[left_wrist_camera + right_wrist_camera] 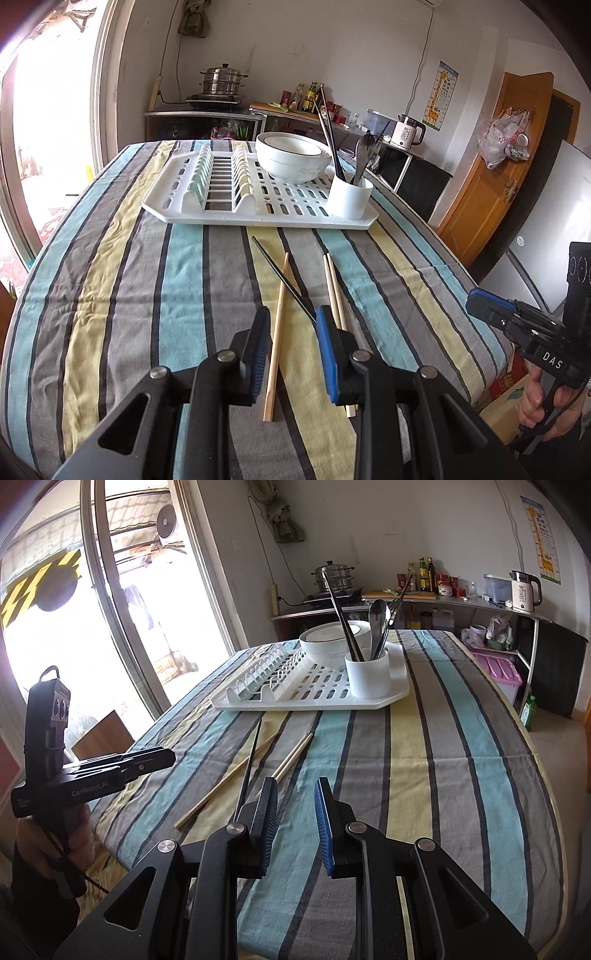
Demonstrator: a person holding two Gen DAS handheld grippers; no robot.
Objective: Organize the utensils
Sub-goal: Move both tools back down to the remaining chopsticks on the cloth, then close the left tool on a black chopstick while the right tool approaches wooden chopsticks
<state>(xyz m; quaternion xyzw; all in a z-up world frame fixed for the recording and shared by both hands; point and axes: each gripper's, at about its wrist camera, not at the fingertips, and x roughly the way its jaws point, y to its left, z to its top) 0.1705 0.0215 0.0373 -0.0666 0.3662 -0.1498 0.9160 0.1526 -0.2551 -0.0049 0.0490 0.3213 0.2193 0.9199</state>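
Chopsticks (pixel 280 325) lie loose on the striped tabletop (pixel 110 295), four of them, one dark (pixel 284 280), just short of the white drying rack (pixel 258 218). The cup (pixel 349 199) on the rack already holds dark chopsticks and a spoon, so I'd say part done. Left gripper (pixel 291 332) hovers wide open over the sticks, empty. Right gripper (pixel 295 805) gapes too, nothing held. Near ends of the pale pair hide behind the left gripper.
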